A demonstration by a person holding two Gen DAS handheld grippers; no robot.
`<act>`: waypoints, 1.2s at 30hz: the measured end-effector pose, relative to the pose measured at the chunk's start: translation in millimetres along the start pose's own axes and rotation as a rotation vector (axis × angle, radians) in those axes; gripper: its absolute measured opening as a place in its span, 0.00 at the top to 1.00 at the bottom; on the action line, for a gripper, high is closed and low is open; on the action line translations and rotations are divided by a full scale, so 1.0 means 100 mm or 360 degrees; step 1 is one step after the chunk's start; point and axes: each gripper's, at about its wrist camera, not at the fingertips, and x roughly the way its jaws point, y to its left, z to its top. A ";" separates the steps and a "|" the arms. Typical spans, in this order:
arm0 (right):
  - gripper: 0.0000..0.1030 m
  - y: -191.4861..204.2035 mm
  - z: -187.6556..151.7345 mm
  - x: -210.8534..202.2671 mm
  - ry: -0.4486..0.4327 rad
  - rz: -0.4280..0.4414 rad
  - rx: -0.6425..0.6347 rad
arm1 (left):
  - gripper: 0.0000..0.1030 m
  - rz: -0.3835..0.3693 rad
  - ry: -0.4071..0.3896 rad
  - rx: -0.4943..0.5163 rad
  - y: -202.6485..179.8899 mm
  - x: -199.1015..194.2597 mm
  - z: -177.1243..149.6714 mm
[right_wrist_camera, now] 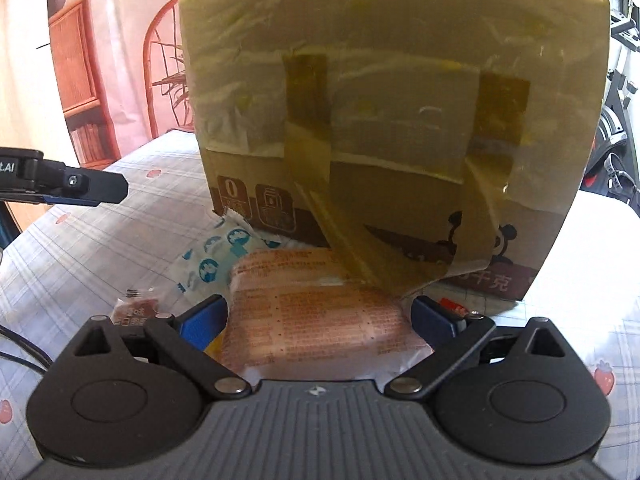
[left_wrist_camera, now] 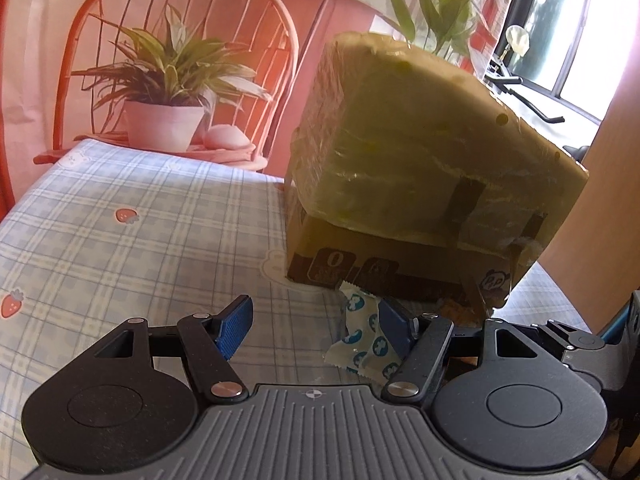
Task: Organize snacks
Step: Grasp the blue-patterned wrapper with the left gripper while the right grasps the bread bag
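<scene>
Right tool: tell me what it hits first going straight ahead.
Probably the pink snack packet, already lying between the open right tool's fingers; behind it stands the taped cardboard box.

The left hand-held gripper [left_wrist_camera: 314,330] tilts downward, its blue fingers parted with nothing between them. The right hand-held gripper [right_wrist_camera: 320,318], also tilted downward, has its jaws spread wide.

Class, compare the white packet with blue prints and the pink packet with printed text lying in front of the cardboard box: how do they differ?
The white packet with blue prints is smaller and patterned with round blue motifs; the pink packet is larger and covered in fine text. The white one lies clear of the right hand-held gripper; the pink one lies between its open jaws. Both are sealed snack wrappers resting by the cardboard box.
</scene>
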 end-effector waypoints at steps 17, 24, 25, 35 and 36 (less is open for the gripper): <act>0.22 -0.20 -0.25 -0.39 -0.0107 -0.0069 0.0174 | 0.30 -0.0074 0.0174 0.0144 -0.28 0.62 -0.10; 0.22 -0.19 -0.30 -0.42 -0.0139 -0.0066 0.0198 | 0.31 -0.0063 0.0203 0.0186 -0.34 0.80 -0.11; 0.22 -0.19 -0.30 -0.42 -0.0141 -0.0066 0.0201 | 0.32 -0.0061 0.0206 0.0186 -0.35 0.82 -0.12; 0.22 -0.20 -0.31 -0.42 -0.0159 -0.0062 0.0217 | 0.60 -0.0111 0.0130 0.0175 -0.36 0.65 -0.20; 0.22 -0.20 -0.32 -0.42 -0.0163 -0.0061 0.0220 | 0.60 -0.0108 0.0119 0.0160 -0.35 0.62 -0.21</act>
